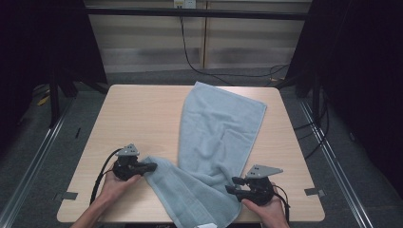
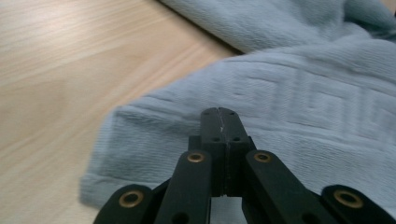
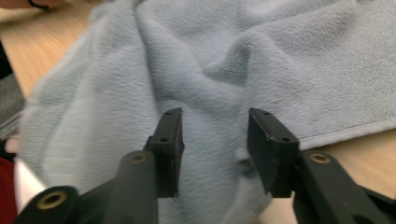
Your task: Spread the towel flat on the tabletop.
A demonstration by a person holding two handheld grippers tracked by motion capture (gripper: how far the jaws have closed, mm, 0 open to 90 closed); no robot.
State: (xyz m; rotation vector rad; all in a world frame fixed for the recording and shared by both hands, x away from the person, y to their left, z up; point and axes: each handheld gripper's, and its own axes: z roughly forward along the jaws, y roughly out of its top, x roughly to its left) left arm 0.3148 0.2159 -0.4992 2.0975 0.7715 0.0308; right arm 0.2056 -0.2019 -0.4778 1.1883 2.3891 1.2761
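A: High view, closest in: right claw (image 1: 236, 184) at 5 o'clock on the towel (image 1: 216, 137); left claw (image 1: 151, 166) at 7, by a corner.
B: Left gripper view?
A: Jaws clenched, resting on the hem; whether cloth is pinched, I cannot tell.
B: Right gripper view?
A: Released, astride a fold. Likely mid-fold; next, pinch. Wood table (image 1: 138, 114), dark room.

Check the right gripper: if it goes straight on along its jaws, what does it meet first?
The light blue towel. The right gripper has its jaws open, and rumpled towel fills the gap just ahead of them. Exact depth is unclear, but nothing else lies in that line.
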